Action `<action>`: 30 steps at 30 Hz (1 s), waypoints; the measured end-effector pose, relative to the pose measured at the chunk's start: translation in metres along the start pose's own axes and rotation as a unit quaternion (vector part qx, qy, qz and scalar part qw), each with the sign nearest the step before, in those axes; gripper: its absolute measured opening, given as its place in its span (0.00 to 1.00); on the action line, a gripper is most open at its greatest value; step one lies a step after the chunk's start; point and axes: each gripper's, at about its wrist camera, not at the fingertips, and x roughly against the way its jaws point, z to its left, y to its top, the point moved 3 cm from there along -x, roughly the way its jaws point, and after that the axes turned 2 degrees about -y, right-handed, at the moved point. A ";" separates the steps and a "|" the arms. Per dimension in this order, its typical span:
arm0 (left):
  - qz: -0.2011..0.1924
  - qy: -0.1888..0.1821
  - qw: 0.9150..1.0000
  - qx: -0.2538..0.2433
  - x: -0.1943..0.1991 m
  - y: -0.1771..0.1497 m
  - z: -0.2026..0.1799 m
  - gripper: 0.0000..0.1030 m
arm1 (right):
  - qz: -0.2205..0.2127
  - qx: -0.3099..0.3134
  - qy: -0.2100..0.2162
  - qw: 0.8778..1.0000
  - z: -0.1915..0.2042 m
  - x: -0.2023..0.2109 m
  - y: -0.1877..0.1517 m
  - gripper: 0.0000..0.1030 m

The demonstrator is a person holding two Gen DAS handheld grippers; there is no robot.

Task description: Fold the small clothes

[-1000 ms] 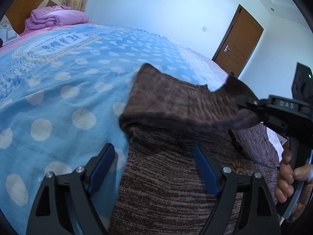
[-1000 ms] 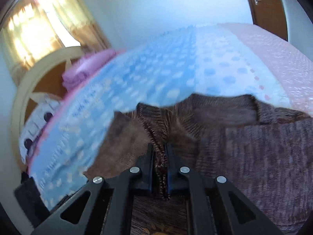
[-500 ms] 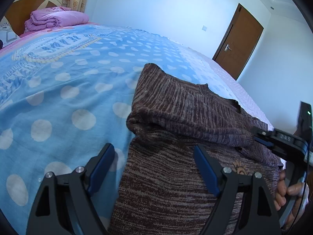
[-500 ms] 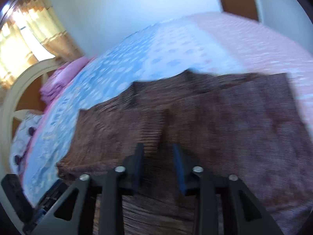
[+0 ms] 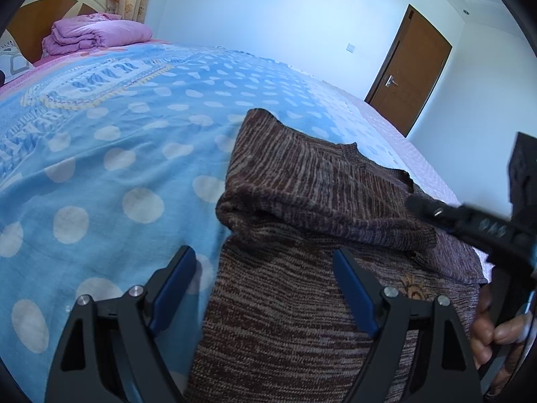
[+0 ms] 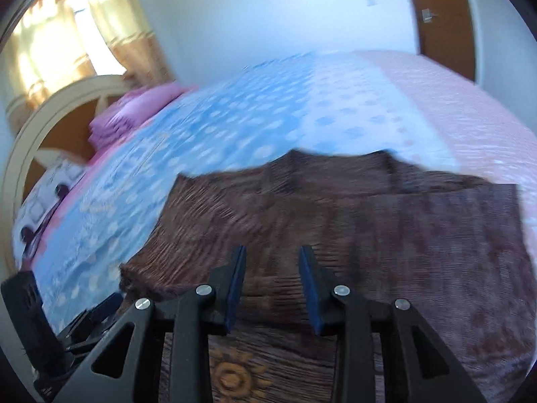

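A brown knitted sweater (image 5: 302, 201) lies flat on the bed, one sleeve folded across its body. My left gripper (image 5: 263, 253) hovers open over the sweater's left edge, wide apart, with nothing gripped. At the right of the left wrist view, my right gripper (image 5: 470, 221) comes in from the side, held by a person's hand (image 5: 493, 329). In the right wrist view, the right gripper (image 6: 272, 252) stands open just above the sweater (image 6: 369, 215), with nothing between its blue pads. A sun emblem (image 6: 235, 376) shows on the cloth below it.
The bed has a blue polka-dot cover (image 5: 117, 168) and a pink sheet (image 6: 470, 117) on its far side. A folded purple blanket (image 5: 97, 33) sits by the wooden headboard. A brown door (image 5: 412, 74) stands in the back wall.
My right gripper let go of the sleeve, which now lies folded across the sweater, then opened and drew back. The left gripper has stayed put.
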 end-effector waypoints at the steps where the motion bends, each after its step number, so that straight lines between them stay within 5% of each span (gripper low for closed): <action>1: 0.000 -0.001 1.000 0.000 0.000 0.000 0.000 0.84 | 0.007 0.008 -0.007 1.000 0.001 -0.005 -0.001 0.33; 13: -0.001 -0.002 1.000 0.002 0.001 0.000 0.000 0.84 | 0.050 0.053 -0.007 0.997 -0.015 0.027 -0.062 0.33; 23: -0.001 0.001 1.000 -0.002 0.001 0.000 0.000 0.84 | -0.041 -0.034 0.007 0.999 -0.028 0.058 -0.025 0.33; 30: -0.001 0.000 1.000 -0.003 0.000 0.000 0.000 0.86 | 0.025 0.020 -0.004 0.999 0.002 0.014 -0.048 0.33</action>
